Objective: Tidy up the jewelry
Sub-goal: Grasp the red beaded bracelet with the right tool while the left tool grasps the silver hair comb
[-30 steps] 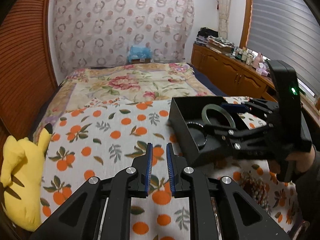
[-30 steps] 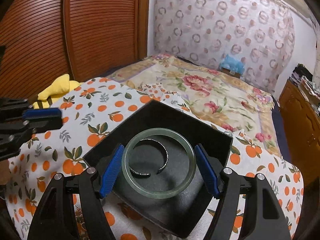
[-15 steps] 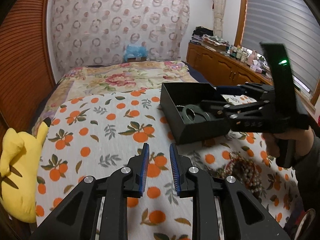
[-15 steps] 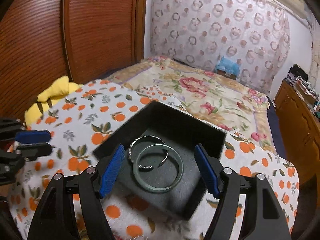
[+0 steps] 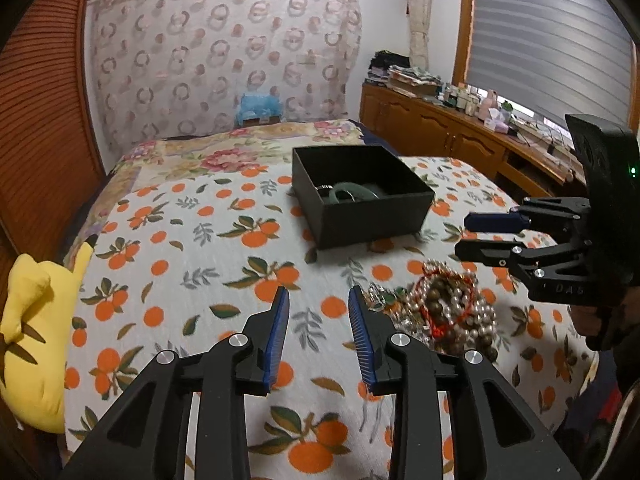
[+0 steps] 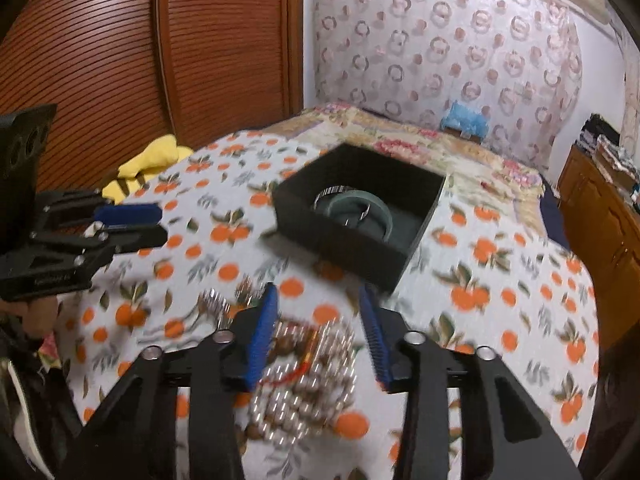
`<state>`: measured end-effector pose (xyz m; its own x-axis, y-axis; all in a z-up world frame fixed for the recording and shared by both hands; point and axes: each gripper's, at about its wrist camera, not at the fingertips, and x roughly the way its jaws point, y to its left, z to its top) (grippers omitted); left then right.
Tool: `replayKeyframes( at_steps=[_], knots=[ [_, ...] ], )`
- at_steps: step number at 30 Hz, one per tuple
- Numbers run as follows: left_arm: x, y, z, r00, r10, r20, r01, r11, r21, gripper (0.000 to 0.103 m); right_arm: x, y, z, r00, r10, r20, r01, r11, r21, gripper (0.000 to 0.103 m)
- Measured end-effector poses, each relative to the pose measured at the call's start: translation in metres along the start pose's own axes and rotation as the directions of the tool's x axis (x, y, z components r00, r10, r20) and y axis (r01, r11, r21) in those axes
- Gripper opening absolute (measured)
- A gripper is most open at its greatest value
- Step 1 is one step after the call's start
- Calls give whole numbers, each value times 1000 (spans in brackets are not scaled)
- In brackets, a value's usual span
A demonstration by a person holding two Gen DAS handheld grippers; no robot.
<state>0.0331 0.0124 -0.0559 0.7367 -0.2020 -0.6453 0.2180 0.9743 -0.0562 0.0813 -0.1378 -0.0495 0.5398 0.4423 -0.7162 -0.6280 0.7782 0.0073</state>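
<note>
A black open box [image 5: 372, 220] sits on the orange-print bedspread [image 5: 192, 240]. Inside it lie a green jade bangle [image 5: 358, 193] and a silver cuff bracelet [image 5: 325, 188]. Nearer to me is a heap of beaded bracelets [image 5: 448, 312]. My left gripper [image 5: 318, 292] hovers just left of the heap, its jaws opening with nothing between them. In the blurred right wrist view, my right gripper [image 6: 318, 290] hangs over the heap [image 6: 308, 368] with its jaws closing. The beads show below and between the fingers, and the pads are not pressing on them. The box [image 6: 344, 248] lies beyond.
A yellow plush toy [image 5: 36, 340] lies at the bed's left edge beside ribbed wooden doors [image 6: 120, 60]. A cluttered wooden dresser [image 5: 460, 136] runs along the right wall. A blue bundle [image 5: 259, 106] sits at the head of the bed.
The right gripper let the bangle drop into the box, pulled back over the bead heap, and narrowed its jaws. The left gripper drew back from the box and its jaws spread apart.
</note>
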Motion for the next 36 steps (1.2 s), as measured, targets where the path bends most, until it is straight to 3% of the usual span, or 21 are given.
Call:
replayKeyframes(
  at_steps=[2,11,14,19,28,36],
  knots=[
    [3,-2,-4,1000,-7,-8,7,1000,3,30,5,3,-8,1000,4,-26,-4,1000,-3,31],
    [14,-10,-14,998,-41,-46,42,999,12,33,24,0,-16,995,-9,-97,11,1000,16,23],
    [17,-13,-16,997,-49,-60,50,999,17,33,25,0,-16,995,-1,-97,2,1000,13,12],
    [22,-18,-19,995,-56,-82,59,998,28,36,15,-2,-14,998,-17,-56,17,1000,7,8],
    [29,-33,-21,990,-73,-118,81,995,65,56,-26,-17,-9,996,-53,74,49,997,56,8],
    [42,-47,-22,984,-66,-167,85,991,105,58,-41,-27,-12,990,-84,113,75,994,83,8]
  ],
)
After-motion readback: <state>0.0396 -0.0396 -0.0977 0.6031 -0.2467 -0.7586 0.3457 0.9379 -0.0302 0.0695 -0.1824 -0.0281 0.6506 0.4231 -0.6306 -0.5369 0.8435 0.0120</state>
